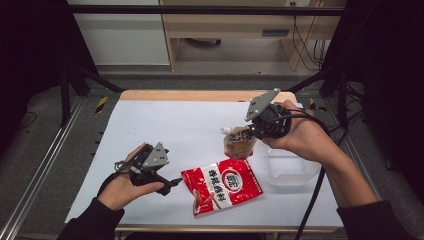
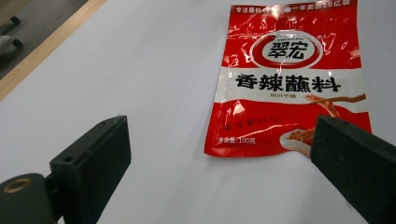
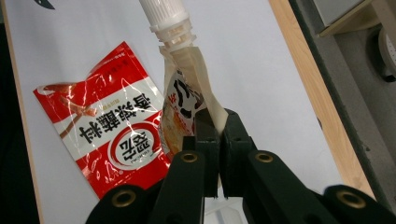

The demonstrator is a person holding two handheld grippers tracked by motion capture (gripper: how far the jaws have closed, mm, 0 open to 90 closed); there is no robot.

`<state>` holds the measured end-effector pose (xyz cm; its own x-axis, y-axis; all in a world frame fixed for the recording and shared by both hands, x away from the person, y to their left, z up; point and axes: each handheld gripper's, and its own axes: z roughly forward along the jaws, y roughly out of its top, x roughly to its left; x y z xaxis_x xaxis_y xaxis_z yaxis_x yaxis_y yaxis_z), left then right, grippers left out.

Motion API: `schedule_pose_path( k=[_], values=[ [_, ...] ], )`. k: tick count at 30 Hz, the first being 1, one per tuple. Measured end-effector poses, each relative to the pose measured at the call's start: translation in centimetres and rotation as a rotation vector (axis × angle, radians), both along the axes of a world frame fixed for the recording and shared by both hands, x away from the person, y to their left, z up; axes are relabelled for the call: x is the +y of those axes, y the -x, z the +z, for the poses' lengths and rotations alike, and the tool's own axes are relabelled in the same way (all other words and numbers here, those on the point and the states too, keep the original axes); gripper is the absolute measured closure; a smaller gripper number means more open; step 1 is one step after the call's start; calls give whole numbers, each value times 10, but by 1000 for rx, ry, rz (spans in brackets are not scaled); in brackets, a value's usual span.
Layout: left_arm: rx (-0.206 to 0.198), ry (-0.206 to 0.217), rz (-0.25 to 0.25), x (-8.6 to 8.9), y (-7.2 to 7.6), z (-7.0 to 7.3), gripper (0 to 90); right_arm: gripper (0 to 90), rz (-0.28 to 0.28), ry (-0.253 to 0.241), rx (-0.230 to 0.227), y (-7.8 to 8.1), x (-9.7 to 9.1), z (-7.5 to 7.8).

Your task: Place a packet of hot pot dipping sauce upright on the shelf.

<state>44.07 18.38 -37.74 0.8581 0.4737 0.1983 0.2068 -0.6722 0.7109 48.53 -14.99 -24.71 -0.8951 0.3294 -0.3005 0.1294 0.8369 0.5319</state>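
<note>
Right gripper clamped on a spouted pouch held above the table; left gripper gaping wide beside a red sachet.

In the high view the right gripper, right of centre, pinches the pale, brown-printed soft plastic pouch with a white screw spout. The right gripper view shows its black jaws pressed together on the pouch's side seam, spout toward the top edge. The pouch hangs just left of a clear plastic tub, lower right of centre; whether it touches the white table sheet cannot be judged. The flat red-and-white foil sachet with black Chinese lettering lies at lower centre. The left gripper sits lower left, tips just beside the sachet's left edge; in the left gripper view its jaws stand wide, nothing between them, the sachet ahead at upper right.
</note>
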Motion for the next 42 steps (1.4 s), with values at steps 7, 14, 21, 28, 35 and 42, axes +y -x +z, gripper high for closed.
schedule_pose_path(
  k=[7,14,21,28,35,42],
  values=[
    [-8,-9,56,21,11,-25,49,884,-14,-15,-19,-2,-18,4],
    [7,38,108,44,14,-51,49,884,-40,-1,-39,-6,-42,5],
    [-1,42,142,52,17,-58,49,884,-81,13,-31,-16,-68,-1],
    [7,37,158,54,15,-64,49,884,-129,3,-23,-27,-97,-8],
    [26,34,178,57,15,-72,49,884,-173,-25,-47,-39,-121,-12],
    [44,29,166,57,16,-76,49,884,-192,-19,-51,-46,-133,-18]
  ],
)
